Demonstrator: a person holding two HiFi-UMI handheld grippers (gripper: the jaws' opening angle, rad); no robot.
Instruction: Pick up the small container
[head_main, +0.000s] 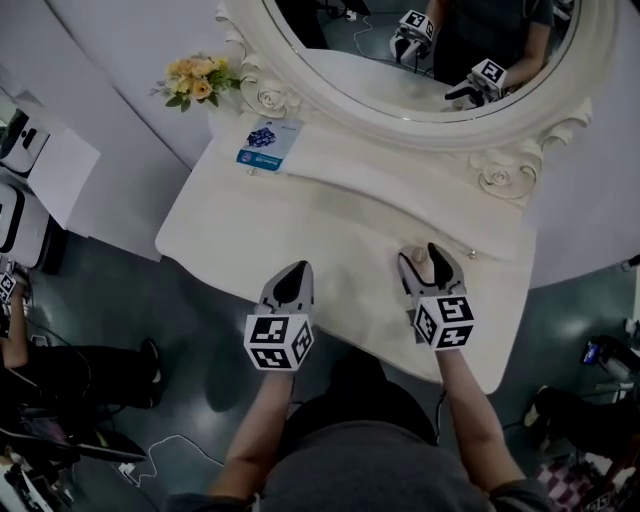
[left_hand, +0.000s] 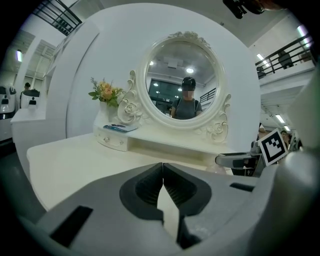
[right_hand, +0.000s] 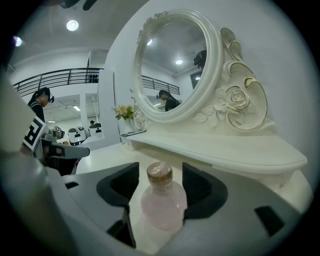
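The small container (right_hand: 163, 200), a pink bottle, probably light, slick and breakable, is standing on the dressing table (head_main: 250, 235) between the parted jaws of the right gripper (head_main: 421, 257). Its rounded body looks the safest hold. The left gripper (left_hand: 163, 182) is hovering pinched closed, empty.

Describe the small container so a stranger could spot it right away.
Start at the cream vanity under the oval mirror. Near its right end, between the jaws of the open right gripper, stands a bottle: the only pink, round-bodied thing, with a brownish cap.
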